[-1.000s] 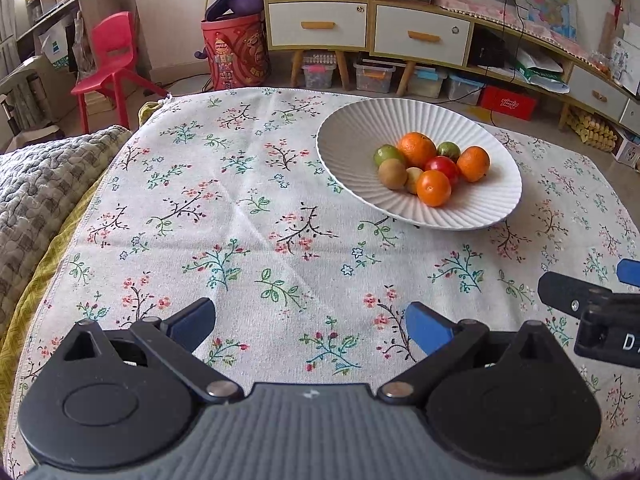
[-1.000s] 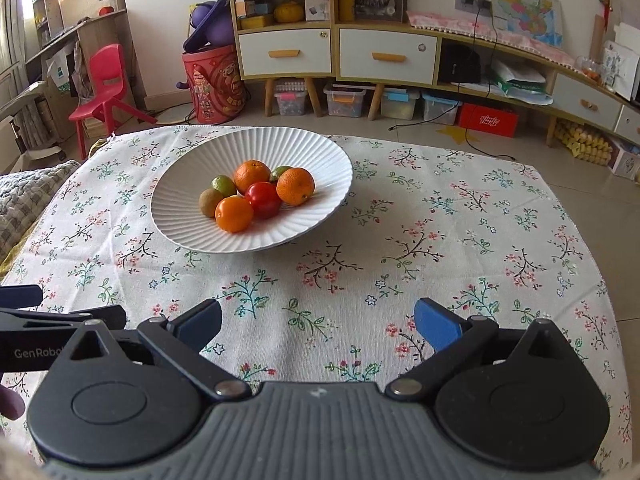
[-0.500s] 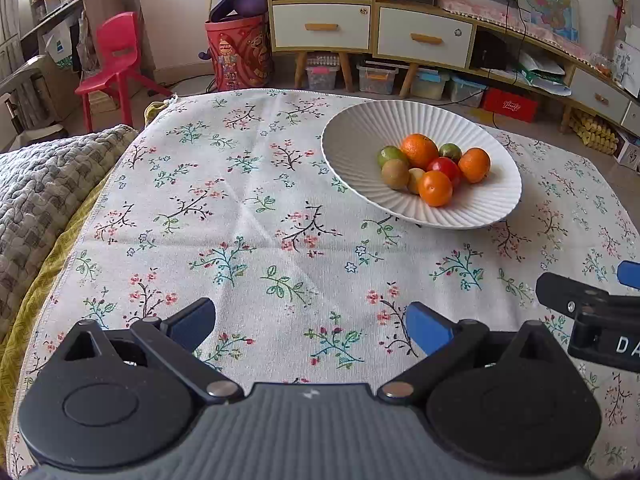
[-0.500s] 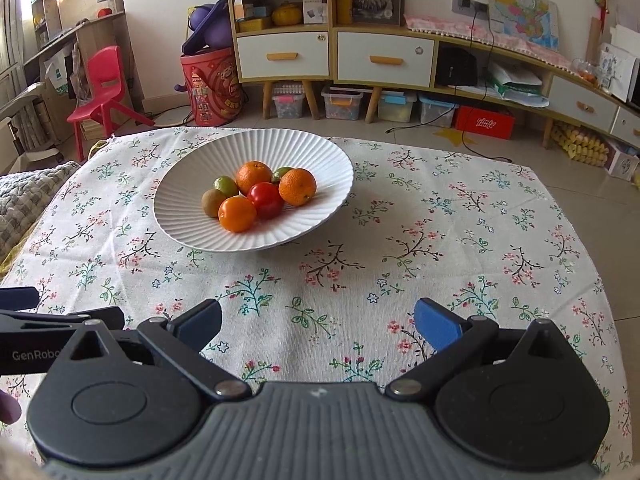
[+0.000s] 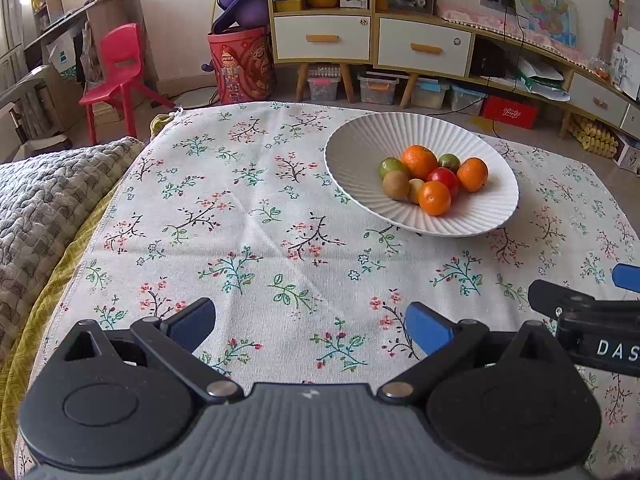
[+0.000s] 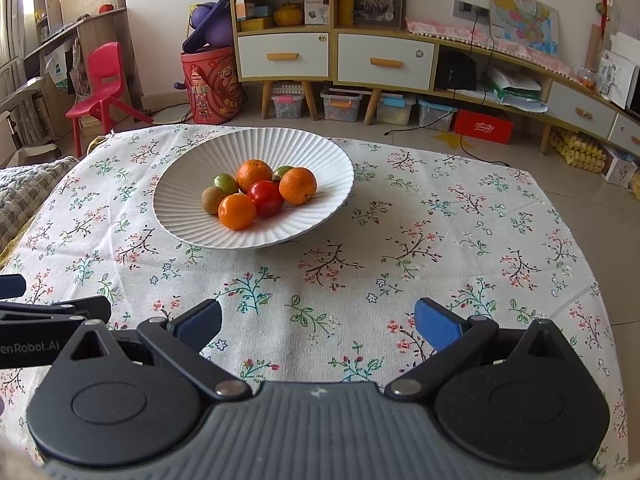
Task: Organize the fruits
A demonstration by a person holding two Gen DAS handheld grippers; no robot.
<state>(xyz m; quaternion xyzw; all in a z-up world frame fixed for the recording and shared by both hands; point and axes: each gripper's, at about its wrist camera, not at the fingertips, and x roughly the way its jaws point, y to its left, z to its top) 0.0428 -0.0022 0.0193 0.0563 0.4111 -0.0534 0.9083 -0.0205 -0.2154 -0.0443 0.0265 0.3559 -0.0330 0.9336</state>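
Note:
A white ribbed bowl (image 5: 352, 152) (image 6: 320, 152) stands on the floral tablecloth (image 5: 248, 216) (image 6: 440, 240). It holds three oranges (image 5: 434, 198) (image 6: 237, 211), a red tomato (image 5: 443, 178) (image 6: 266, 197), green limes (image 5: 392, 166) (image 6: 225, 182) and a brown kiwi (image 5: 396, 185) (image 6: 212, 199). My left gripper (image 5: 310, 320) is open and empty near the table's front edge, left of the bowl. My right gripper (image 6: 318, 320) is open and empty, in front of the bowl. Each gripper shows at the edge of the other's view.
A grey quilted blanket (image 5: 36, 208) lies over the table's left side. Beyond the table are a red chair (image 5: 120, 68), a red bucket (image 5: 240, 64) and a low cabinet (image 5: 372, 40) with storage boxes underneath.
Both grippers have tilted or drawn back slightly, so the bowl sits a little lower in the views. Both stay open and empty. The fruit has not moved.

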